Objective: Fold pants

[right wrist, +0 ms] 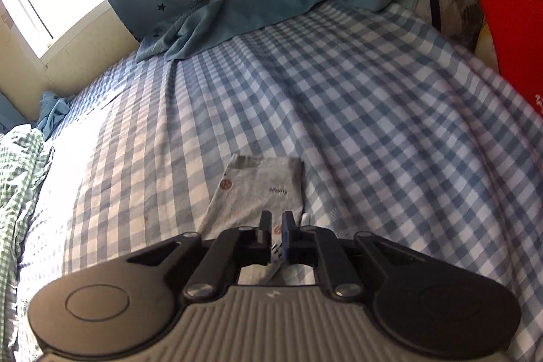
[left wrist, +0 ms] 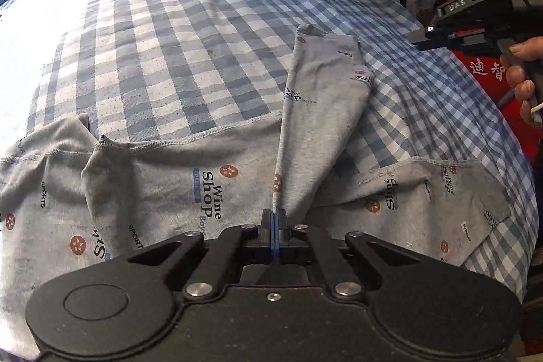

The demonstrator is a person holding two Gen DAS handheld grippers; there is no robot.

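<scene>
Gripped between the closed fingers of the left gripper (left wrist: 274, 215) is a fold of the grey printed pants (left wrist: 210, 185), which are spread on the checked bedsheet (left wrist: 163, 50). A narrow gap is kept by the right gripper (right wrist: 276, 219), held above one pant leg, nothing grasped.

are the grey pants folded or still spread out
Partly folded: the grey pants lie spread across the checked sheet, one leg doubled over them.
</scene>
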